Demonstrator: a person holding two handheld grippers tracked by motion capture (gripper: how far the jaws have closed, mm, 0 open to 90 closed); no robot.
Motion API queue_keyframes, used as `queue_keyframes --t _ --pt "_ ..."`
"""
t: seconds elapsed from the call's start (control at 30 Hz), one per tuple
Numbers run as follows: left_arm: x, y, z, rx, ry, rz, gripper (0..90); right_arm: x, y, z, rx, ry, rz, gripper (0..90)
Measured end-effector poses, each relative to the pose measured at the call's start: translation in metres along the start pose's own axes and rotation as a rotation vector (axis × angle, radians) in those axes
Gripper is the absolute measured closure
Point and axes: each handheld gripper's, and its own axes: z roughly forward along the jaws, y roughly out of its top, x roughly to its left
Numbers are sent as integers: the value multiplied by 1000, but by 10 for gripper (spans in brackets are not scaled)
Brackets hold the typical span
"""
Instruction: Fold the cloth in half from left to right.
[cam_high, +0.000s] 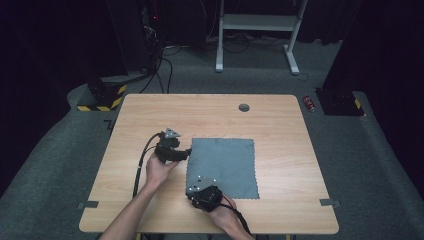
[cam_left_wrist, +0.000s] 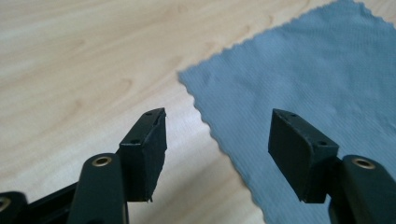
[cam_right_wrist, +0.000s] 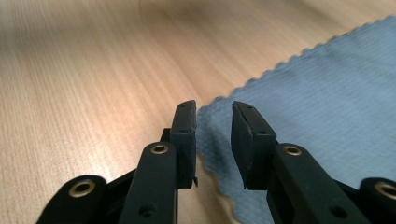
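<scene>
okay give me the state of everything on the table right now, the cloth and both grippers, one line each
grey cloth: spread flat on the table, unfolded, not lifted.
left gripper: jaws wide open over the cloth's corner and edge, holding nothing.
right gripper: jaws narrowly apart at the cloth's wavy edge; the cloth lies in the gap, and I cannot tell that the pads press on it.

A cloth (cam_high: 223, 167) lies flat on the desk (cam_high: 150, 115), right of its middle. The left gripper (cam_high: 187, 152) sits at the cloth's far left corner, the right gripper (cam_high: 191, 186) at its near left corner.
</scene>
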Motion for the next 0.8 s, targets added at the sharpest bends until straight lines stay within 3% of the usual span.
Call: queue_keyframes --t 0.07,0.17,0.33,0.47,0.53,0.6,0.73,0.8 --pt "2 5 4 27 -1 -10 384 4 -1 1 2 -3 -14 695" --pt "6 9 9 -1 8 -44 403 6 0 1 8 -3 -13 689" --pt "11 17 27 7 17 -84 410 10 -1 -3 -17 -21 -26 670" --pt "15 23 39 44 20 -94 410 12 0 -1 -6 -11 -18 640" --pt "17 25 45 35 25 -98 418 13 -1 0 0 -13 -20 639" --pt "20 28 54 69 34 -100 417 13 -2 1 -4 -8 -6 636" --pt "23 30 60 64 47 -111 425 14 -2 1 -6 -4 -5 636" --pt "24 30 66 94 55 -106 425 14 -2 1 -2 -1 -8 635"
